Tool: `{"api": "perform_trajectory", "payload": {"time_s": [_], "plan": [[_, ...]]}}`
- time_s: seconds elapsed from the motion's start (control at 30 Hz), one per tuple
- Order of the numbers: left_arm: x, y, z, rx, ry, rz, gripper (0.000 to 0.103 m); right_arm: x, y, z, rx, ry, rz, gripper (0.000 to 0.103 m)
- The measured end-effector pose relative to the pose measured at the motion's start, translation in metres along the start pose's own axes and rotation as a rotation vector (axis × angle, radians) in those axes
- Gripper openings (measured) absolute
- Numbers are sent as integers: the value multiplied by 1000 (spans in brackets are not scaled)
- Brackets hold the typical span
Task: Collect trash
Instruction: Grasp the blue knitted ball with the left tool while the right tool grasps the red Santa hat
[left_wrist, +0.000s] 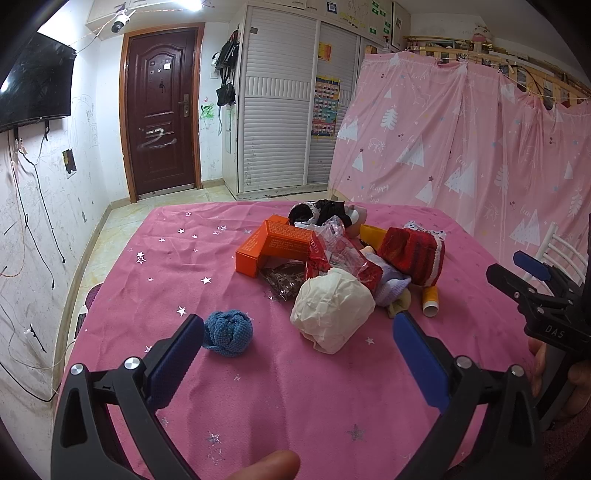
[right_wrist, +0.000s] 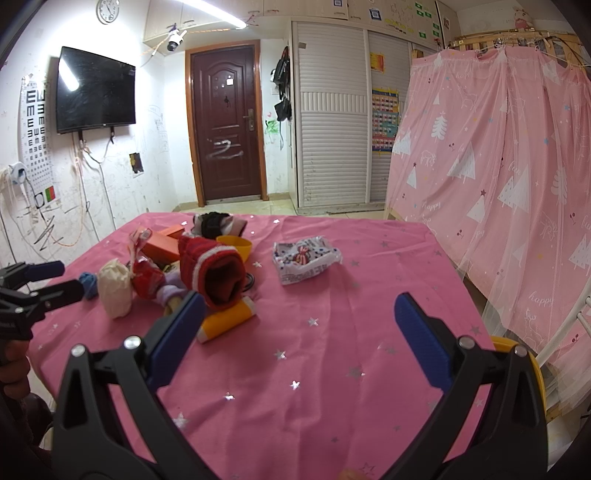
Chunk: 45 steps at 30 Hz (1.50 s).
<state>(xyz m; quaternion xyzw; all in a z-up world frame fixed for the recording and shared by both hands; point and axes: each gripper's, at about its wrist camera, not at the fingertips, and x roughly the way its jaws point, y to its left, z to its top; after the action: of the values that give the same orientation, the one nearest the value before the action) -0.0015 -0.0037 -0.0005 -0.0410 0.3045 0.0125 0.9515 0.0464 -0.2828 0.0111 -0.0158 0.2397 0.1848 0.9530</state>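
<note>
in the left wrist view the left gripper (left_wrist: 297, 345) fills the bottom of the frame, its blue-padded jaws spread wide and holding nothing above the pink star-print counter (left_wrist: 177, 266). just past its left pad lies a small blue knitted ball (left_wrist: 228, 333); between the pads, slightly right of centre, sits a crumpled white paper wad (left_wrist: 331, 308). behind the wad, at mid-frame, is a heap: an orange cardboard box (left_wrist: 275, 246), a clear-and-red plastic wrapper (left_wrist: 338, 254), a red knitted sleeve with white trim (left_wrist: 413, 255) and a yellow tube (left_wrist: 430, 300).

in the right wrist view the right gripper (right_wrist: 299, 317) is likewise spread and empty at the bottom of the frame. a white printed snack wrapper (right_wrist: 304, 258) lies alone above centre, well apart from the heap at the left.
</note>
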Motion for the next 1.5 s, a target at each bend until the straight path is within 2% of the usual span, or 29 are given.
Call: {"api": "perform_trajectory", "payload": {"time_s": [0.2,0.33,0.53,0.63,0.67,0.83,0.97,1.1,1.2,1.33,1.43,1.5], "plan": [[0,1,0,0,0,2,95,1,0,0,0,0,0,98],[5,9,2,-4,24,34,95,1,-2,1,13,12,11,98],[11,31,7,-27,47,25,95,12,-16,9,58,58,62,98],[15,39,8,-31,67,17,94,14,-10,16,41,76,97,98],[17,40,8,-27,74,17,93,11,-6,17,33,79,115,98],[30,43,8,-26,126,21,69,16,7,32,7,97,212,98],[40,47,5,-21,164,21,61,30,17,42,-5,125,242,98],[47,51,4,-28,205,4,49,43,30,46,-41,159,258,86],[51,50,4,-15,219,8,41,54,37,48,-64,201,257,76],[53,50,5,-10,232,33,29,72,42,45,-70,269,261,68],[53,52,6,-18,243,40,23,82,45,42,-81,306,264,55],[52,53,7,-24,248,40,21,85,47,40,-91,318,260,41]]}}
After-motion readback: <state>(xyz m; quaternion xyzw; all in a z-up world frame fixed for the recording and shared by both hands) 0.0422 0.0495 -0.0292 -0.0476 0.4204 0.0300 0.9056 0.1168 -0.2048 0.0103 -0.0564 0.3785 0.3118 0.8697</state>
